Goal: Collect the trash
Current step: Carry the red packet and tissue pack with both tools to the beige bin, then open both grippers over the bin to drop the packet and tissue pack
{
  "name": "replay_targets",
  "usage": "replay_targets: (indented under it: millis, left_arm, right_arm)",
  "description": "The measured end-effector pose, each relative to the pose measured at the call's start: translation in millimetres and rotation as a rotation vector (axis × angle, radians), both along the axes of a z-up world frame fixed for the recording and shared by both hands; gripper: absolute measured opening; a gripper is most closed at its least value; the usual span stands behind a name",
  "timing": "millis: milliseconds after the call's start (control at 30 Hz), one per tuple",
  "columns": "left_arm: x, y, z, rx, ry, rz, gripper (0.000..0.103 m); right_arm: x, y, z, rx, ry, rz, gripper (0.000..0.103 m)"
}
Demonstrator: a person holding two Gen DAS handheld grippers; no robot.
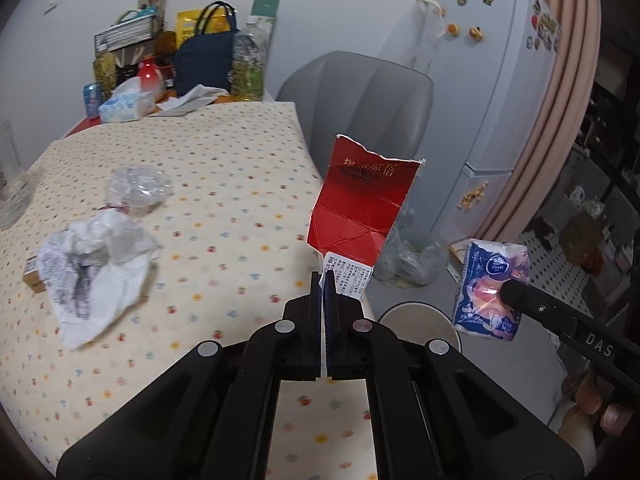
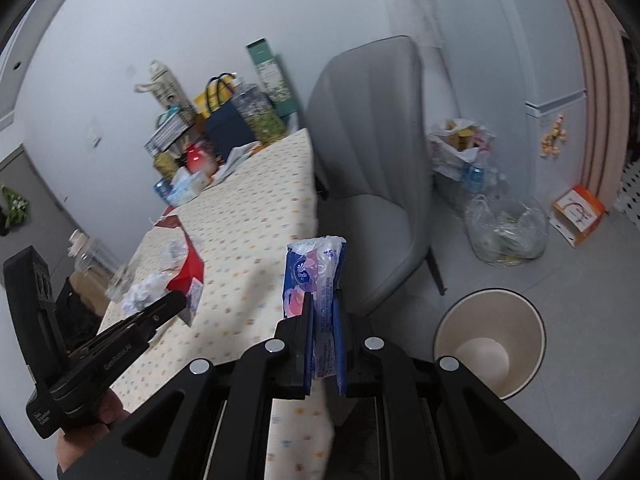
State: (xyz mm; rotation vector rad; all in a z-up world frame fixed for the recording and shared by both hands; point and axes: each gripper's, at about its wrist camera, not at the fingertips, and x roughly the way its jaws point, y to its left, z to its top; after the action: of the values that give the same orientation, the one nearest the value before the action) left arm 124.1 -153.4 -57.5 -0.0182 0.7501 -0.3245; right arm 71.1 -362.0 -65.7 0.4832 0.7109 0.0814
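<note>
Showing only rightward, bin point(image 2: 490, 344) stands empty.

Table point(image 1: 240, 184): covered with a cream cloth printed in small coloured dots. Landmark: crumpled white paper point(image 1: 96, 268). Just behind it lay a crumpled clear plastic wrapper point(image 1: 138, 188); touching its left edge, a small brown box point(image 1: 32, 276). Well behind it, at the far end, sat a tissue pack point(image 1: 126, 106), a blue can point(image 1: 92, 98) and a navy bag point(image 1: 206, 62).

Floor point(image 2: 580, 280): held a pale waste bin point(image 2: 490, 340), a clear plastic bag point(image 2: 506, 228) and a grey chair point(image 2: 372, 168).
</note>
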Motion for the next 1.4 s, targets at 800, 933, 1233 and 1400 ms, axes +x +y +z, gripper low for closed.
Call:
replay_targets:
  millis: [800, 933, 1233, 1400]
  left_arm:
    - [38.7, -95.2, -39.2, 0.065, 0.111, -0.123, 0.002]
    - [43.4, -111.5, -44.5, 0.079, 0.126, -0.147, 0.002]
    - [39.2, -167.9, -58.2, 0.118, 0.157, -0.24, 0.002]
    - [40.8, -208.4, -71.8, 0.143, 0.183, -0.294, 0.002]
  right_arm:
    - [19.1, -110.7, -93.8, 0.039, 0.153, -0.273, 0.056]
    - [11.6, -128.6, -102.3, 0.059, 0.163, -0.303, 0.057]
    - [-24.7, -164.2, -97.2, 0.054, 0.14, -0.382, 0.068]
    - [-45.9, -188.5, -90.8, 0.037, 0.123, -0.457, 0.078]
